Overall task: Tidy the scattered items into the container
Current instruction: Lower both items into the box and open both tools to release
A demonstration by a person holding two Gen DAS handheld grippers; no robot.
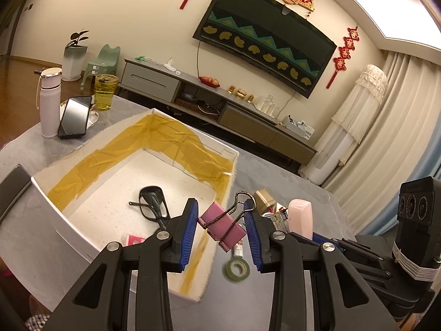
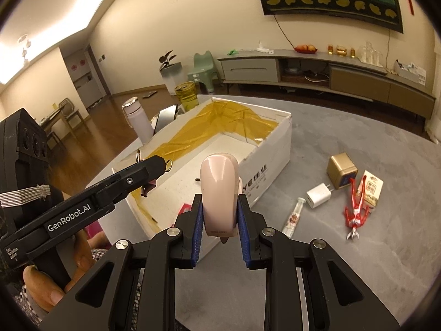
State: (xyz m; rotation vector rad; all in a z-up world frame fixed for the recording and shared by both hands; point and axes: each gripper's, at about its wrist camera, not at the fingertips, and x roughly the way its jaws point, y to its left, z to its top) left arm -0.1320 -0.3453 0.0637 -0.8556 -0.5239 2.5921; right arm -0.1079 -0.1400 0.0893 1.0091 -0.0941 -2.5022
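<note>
Sitting on the grey table (image 2: 344,262), the white box (image 2: 271,162) is open at the top, its inner walls patched with wrinkled yellow tape (image 1: 110,157). Inside it, on the white floor, lie black glasses (image 1: 154,207) and a small pink-and-red packet (image 1: 135,239), both just ahead of the left gripper's (image 1: 220,227) left finger.

That left gripper grasps a pink binder clip (image 1: 222,227) between its blue pads (image 1: 190,231); the clip hangs tilted over the box's near wall, its dark wire handles splayed, its paint chipped at the edges. Below the jaws on the table lie a green tape roll (image 1: 237,269) and a small tube (image 2: 292,218).

The right gripper (image 2: 219,209) is clenched on a pale pink stapler-like thing (image 2: 219,190), held upright, smooth and rounded at the top, just before the box's near corner. Right of those jaws, scattered well apart from the box: a white charger plug (image 2: 318,195), a gold cube tin (image 2: 341,168), a red-and-silver figure (image 2: 355,209) lying flat, and a small packet (image 2: 372,187) under its legs.

Beyond the box stand a white flask (image 1: 49,102), a phone (image 1: 75,117) leaning on it, and a yellow glass jar (image 1: 104,92).
</note>
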